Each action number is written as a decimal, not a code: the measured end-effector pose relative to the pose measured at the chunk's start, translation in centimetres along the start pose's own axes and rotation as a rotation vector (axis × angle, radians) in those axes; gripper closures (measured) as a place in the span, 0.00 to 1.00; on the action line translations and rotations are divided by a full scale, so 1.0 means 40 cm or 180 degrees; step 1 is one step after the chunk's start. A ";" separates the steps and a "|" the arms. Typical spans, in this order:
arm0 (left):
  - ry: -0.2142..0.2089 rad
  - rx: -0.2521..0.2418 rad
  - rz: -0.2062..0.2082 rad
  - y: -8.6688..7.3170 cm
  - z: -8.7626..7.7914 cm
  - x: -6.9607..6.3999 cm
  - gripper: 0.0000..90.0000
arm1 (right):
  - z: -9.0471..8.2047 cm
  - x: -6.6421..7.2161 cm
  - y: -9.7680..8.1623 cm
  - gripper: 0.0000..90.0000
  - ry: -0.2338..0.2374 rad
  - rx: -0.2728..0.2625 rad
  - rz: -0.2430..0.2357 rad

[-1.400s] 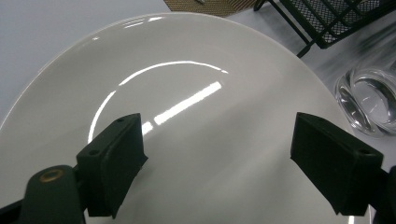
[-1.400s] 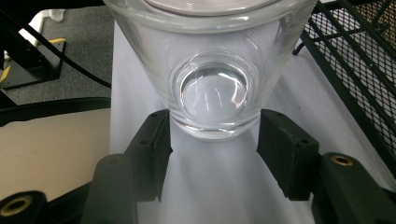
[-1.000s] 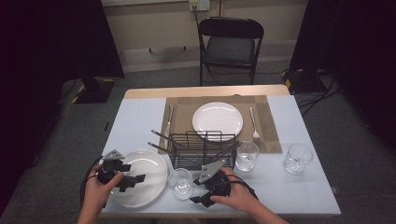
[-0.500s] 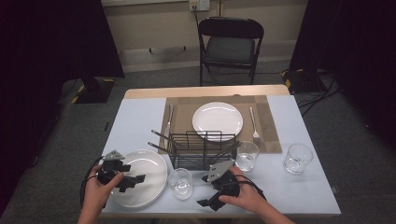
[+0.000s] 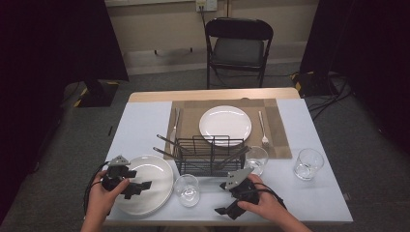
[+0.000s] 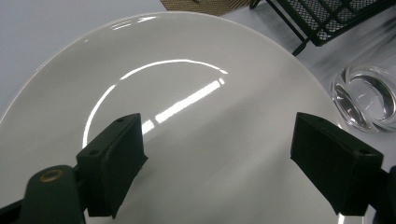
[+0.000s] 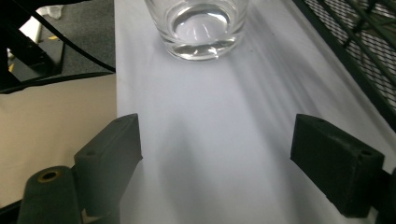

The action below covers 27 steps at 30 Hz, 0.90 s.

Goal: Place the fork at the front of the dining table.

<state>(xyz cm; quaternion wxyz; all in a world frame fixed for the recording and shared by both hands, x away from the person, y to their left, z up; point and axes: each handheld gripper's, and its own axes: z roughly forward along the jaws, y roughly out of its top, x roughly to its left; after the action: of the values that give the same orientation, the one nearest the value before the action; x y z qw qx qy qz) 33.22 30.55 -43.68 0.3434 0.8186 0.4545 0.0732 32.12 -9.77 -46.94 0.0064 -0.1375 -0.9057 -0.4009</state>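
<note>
Item 1, my right gripper point(image 5: 223, 210): at the table's near edge, right of centre, pointing left along that edge. Jaws released and spread wide, having just been opening; nothing between them but bare white tabletop.

Item 2, near glass point(image 5: 186, 189): clear tumbler, upright, on the table close to the near edge, just ahead of my right gripper's jaws and apart from them. In the right gripper view the glass point(image 7: 201, 25) stands past the jaw tips, untouched. No print or label readable on it.

Item 3, my left gripper point(image 5: 141, 185): over the near-left corner, jaws released and wide above the near plate point(image 5: 157, 169); I cannot tell whether they touch it. Plate is plain white, no mark legible.

Item 4, wire rack point(image 5: 209, 155): black, at mid-table behind the near glass, with cutlery resting across it.

Item 5, placemat point(image 5: 280, 125): brown, toward the far edge, carrying a second white plate point(image 5: 225, 124) and a fork point(image 5: 262, 129).

Item 6, two more glasses: one point(image 5: 256, 159) beside the rack's right end, one point(image 5: 308, 164) near the right edge.

No writing readable anywhere.
</note>
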 end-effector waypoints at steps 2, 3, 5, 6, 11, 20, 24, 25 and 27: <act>0.0003 0.0011 -0.0001 0.000 0.001 -0.001 0.19 | -0.007 -0.003 -0.007 0.17 -0.0022 0.0001 0.0000; 0.0005 0.0013 -0.0001 0.001 0.002 -0.002 0.19 | -0.012 -0.005 -0.010 0.17 -0.0029 0.0000 0.0010; 0.0026 0.0022 0.0025 0.001 0.002 -0.002 0.19 | -0.021 -0.012 -0.019 0.17 -0.0050 0.0007 0.0041; 0.0016 0.0023 0.0022 0.001 0.002 -0.002 0.19 | -0.024 -0.014 -0.022 0.17 -0.0062 0.0006 0.0041; 0.0024 -0.0001 0.0003 0.002 -0.001 -0.002 0.19 | -0.035 -0.022 -0.038 0.17 -0.0118 0.0015 0.0070; 0.0010 -0.0002 -0.0002 0.006 -0.006 -0.009 0.19 | -0.037 -0.028 -0.051 0.18 -0.0189 0.0001 -0.0005; 0.0006 0.0018 0.0040 0.009 -0.008 -0.015 0.19 | -0.036 -0.025 -0.055 0.18 -0.0208 -0.0012 -0.0039; 0.0014 0.0021 0.0061 0.011 -0.010 -0.016 0.19 | -0.036 -0.024 -0.056 0.18 -0.0221 -0.0013 -0.0068; 0.0011 0.0023 0.0087 0.014 -0.012 -0.020 0.19 | -0.035 -0.023 -0.058 0.18 -0.0241 -0.0024 -0.0096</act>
<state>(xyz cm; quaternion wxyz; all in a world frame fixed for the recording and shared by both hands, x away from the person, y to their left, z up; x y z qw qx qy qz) 32.94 29.96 -42.83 0.3386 0.8259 0.4442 0.0776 32.28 -12.50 -47.80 -0.0344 -0.1389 -0.9058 -0.3989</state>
